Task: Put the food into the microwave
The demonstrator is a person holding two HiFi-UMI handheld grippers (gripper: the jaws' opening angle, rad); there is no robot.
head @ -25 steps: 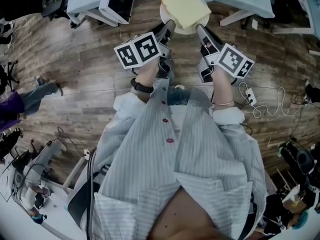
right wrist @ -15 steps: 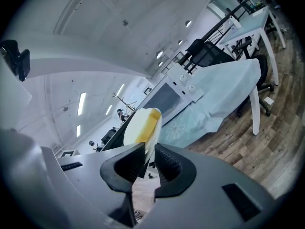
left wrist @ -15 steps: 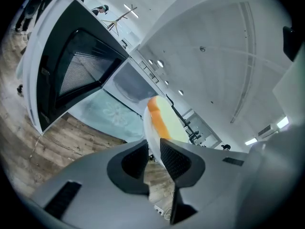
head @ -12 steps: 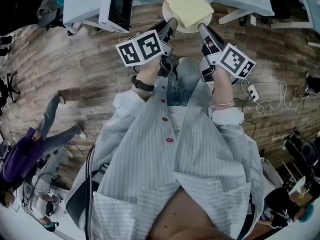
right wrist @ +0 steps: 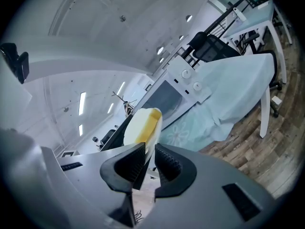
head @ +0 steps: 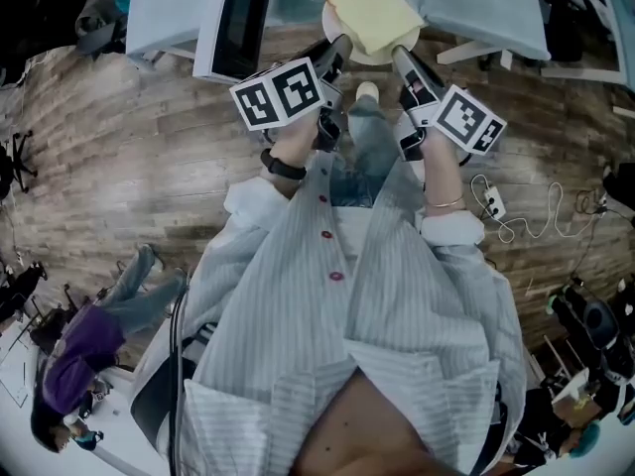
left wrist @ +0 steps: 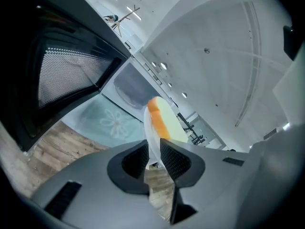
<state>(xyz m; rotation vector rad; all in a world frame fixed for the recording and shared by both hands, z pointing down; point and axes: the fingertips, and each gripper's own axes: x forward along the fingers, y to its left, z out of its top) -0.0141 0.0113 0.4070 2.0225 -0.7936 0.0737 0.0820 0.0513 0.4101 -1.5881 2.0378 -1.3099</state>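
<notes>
A white plate (head: 365,59) with a pale yellow slab of food (head: 369,10) hangs in front of me, held from both sides. My left gripper (head: 335,52) is shut on its left rim and my right gripper (head: 396,56) on its right rim. In the left gripper view the thin plate edge (left wrist: 151,138) runs between the pads, with the orange-yellow food (left wrist: 164,120) beyond. The right gripper view shows the plate (right wrist: 151,140) pinched the same way under the food (right wrist: 140,124). The microwave (head: 169,8) stands ahead to the left with its dark door (head: 248,23) swung open.
The microwave sits on a table under a pale blue flowered cloth (head: 476,8). Its open door (left wrist: 66,75) fills the left of the left gripper view. The floor is wooden, with a power strip and cable (head: 491,206) at the right. A person in purple (head: 79,360) is at lower left.
Both grippers have carried the plate forward, so the table and microwave have come nearer. The person in purple has moved down the left side. Both grips are unchanged.
</notes>
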